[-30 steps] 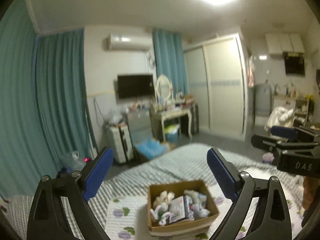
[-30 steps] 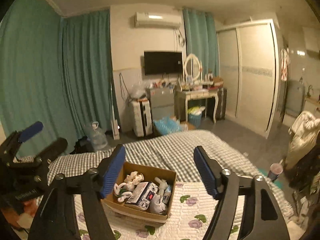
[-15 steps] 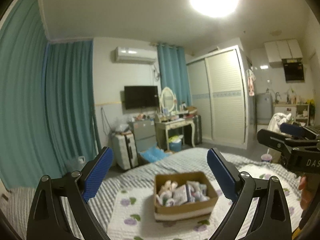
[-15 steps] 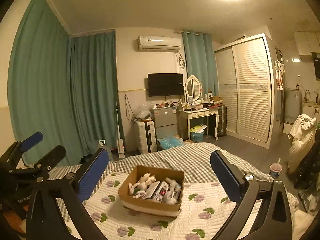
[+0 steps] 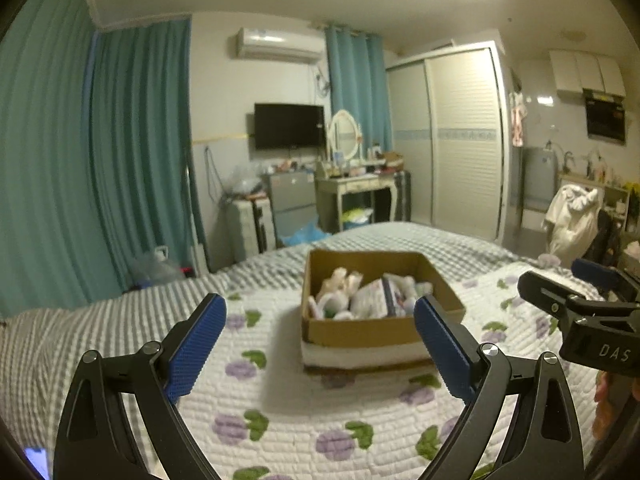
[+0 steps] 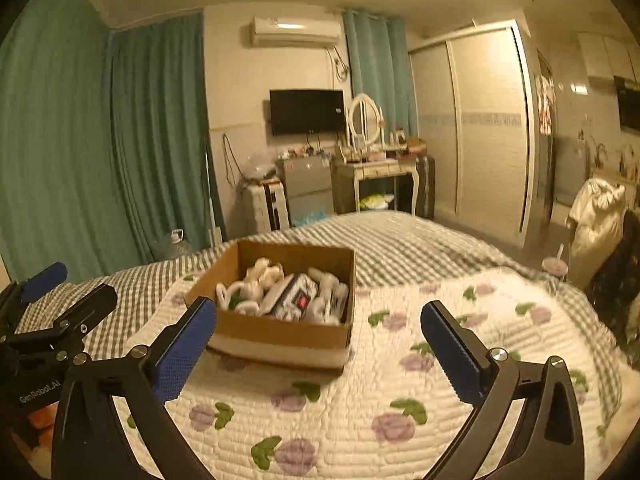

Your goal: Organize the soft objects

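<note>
A brown cardboard box (image 5: pixel 360 330) sits on the bed's white quilt with purple flowers (image 5: pixel 280 408). It holds several white soft items (image 5: pixel 340 292) and a printed packet (image 5: pixel 380 296). The box also shows in the right wrist view (image 6: pixel 280 336), with the soft items (image 6: pixel 256 284) inside. My left gripper (image 5: pixel 320 344) is open and empty, held above the quilt just in front of the box. My right gripper (image 6: pixel 320 344) is open and empty, a little to the right of the box. Each gripper shows at the edge of the other's view.
A grey checked bedspread (image 5: pixel 120 320) lies under the quilt. Beyond the bed stand teal curtains (image 5: pixel 132 152), a wall TV (image 5: pixel 290 126), a dressing table with mirror (image 5: pixel 352 184), a white suitcase (image 5: pixel 250 226) and a sliding wardrobe (image 5: pixel 460 140). White clothes (image 5: pixel 572 216) hang at the right.
Both grippers have dropped lower and closer to the bed, so the box looks larger and nearer. Both stay open and empty.
</note>
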`<state>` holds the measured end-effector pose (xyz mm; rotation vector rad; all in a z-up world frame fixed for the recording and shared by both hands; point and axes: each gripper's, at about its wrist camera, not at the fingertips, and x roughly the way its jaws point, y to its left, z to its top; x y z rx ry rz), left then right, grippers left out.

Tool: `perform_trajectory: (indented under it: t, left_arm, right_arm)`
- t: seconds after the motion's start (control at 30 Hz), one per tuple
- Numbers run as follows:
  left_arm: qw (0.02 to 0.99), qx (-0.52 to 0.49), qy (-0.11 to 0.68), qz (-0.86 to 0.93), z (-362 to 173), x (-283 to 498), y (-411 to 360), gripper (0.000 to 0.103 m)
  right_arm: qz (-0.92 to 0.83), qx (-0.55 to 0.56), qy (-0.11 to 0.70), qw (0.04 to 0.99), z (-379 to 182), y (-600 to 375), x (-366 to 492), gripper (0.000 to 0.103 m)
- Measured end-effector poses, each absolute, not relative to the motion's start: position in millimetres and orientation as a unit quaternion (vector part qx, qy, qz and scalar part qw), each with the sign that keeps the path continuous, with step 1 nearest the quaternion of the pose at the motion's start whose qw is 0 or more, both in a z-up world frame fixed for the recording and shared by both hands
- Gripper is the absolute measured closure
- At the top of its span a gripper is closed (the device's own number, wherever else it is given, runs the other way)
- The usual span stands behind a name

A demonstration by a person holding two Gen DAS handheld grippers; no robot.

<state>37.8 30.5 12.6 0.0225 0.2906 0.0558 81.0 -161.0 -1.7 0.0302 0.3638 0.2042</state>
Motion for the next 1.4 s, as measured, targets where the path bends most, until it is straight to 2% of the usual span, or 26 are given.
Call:
perform_trajectory:
  t: [1.4]
  left_arm:
    - [0.986, -0.002, 0.165, 0.027, -4.6, 34.9, 32.2, 0.006]
  right_arm:
    - [0.094, 0.018, 0.192, 0.977, -6.4, -156.2, 77.5, 0.0]
